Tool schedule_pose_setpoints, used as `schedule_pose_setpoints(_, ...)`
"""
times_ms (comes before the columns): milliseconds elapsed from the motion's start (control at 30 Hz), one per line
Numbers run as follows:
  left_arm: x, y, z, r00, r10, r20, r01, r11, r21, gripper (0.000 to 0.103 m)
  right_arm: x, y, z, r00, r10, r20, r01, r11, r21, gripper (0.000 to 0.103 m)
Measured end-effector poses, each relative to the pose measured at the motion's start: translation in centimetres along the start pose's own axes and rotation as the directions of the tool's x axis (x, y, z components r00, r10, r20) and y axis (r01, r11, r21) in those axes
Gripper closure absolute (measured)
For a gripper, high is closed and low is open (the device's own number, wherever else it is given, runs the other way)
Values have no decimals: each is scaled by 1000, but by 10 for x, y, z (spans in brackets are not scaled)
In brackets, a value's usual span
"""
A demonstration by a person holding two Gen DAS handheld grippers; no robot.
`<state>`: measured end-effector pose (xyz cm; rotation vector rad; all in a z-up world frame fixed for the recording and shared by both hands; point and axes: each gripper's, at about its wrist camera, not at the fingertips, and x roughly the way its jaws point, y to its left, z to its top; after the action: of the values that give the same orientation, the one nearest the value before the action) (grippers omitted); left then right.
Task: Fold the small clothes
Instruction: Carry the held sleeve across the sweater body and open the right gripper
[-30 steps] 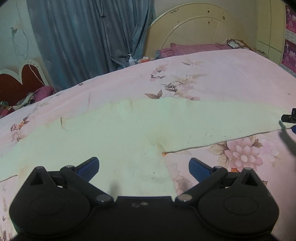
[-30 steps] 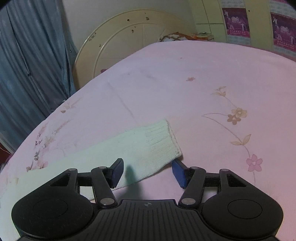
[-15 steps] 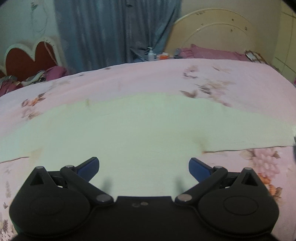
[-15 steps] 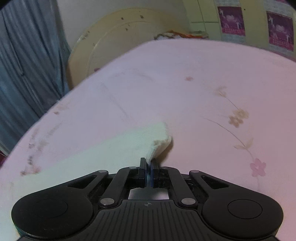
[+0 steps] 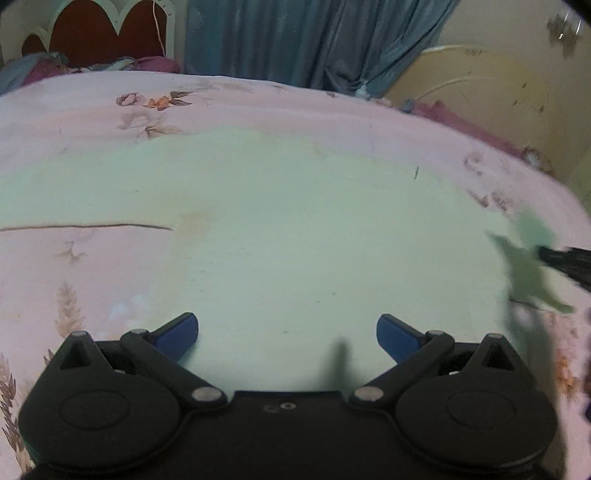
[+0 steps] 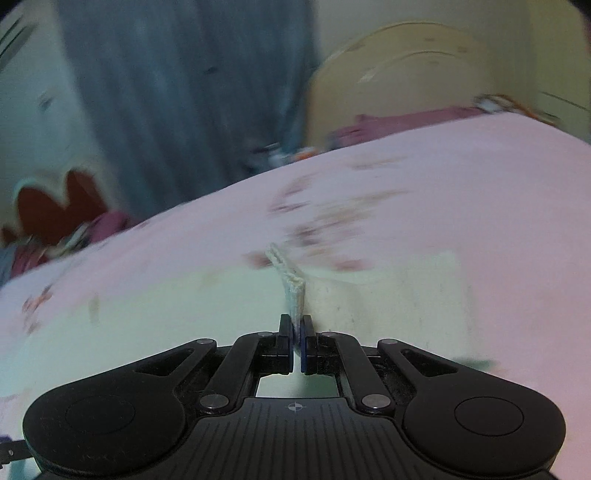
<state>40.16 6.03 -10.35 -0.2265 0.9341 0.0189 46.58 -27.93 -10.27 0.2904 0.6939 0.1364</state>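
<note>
A pale cream knit sweater (image 5: 295, 229) lies spread flat on the pink floral bedspread (image 5: 110, 122). My left gripper (image 5: 287, 334) hovers open over the sweater's body, nothing between its blue pads. In the right wrist view my right gripper (image 6: 296, 328) is shut on the ribbed cuff (image 6: 291, 291) of the sweater's sleeve, which stands up pinched between the pads while the sleeve (image 6: 399, 295) trails off to the right. That lifted cuff (image 5: 528, 266) and the black tip of the right gripper (image 5: 561, 258) show blurred at the right edge of the left wrist view.
A blue-grey curtain (image 5: 314, 40) hangs behind the bed, with a red heart-shaped headboard (image 5: 92, 33) at the far left and a cream round board (image 5: 498, 110) at the far right. Purple bedding (image 6: 406, 122) lies along the far edge.
My right gripper shut on the sleeve cuff, lifted it and carried it leftward over the sweater. My left gripper swept sideways across the sweater, staying open.
</note>
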Motion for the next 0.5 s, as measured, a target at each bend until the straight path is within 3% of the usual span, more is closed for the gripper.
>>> schedule_pose_setpoints(167, -14, 42, -1, 999, 10, 46, -8, 999, -32, 1, 26, 89, -31, 996, 66, -54, -71, 992, -100, 101)
schedule_pose_setpoints(333, -21, 77, 1, 998, -3, 60, 8, 996, -85, 2, 50, 150, -57, 990, 97, -102, -114, 979, -170, 101)
schedule_pose_setpoints(500, -22, 87, 6, 997, -20, 72, 26, 995, -92, 5, 69, 173, -73, 984, 102, -148, -133, 966, -220, 100)
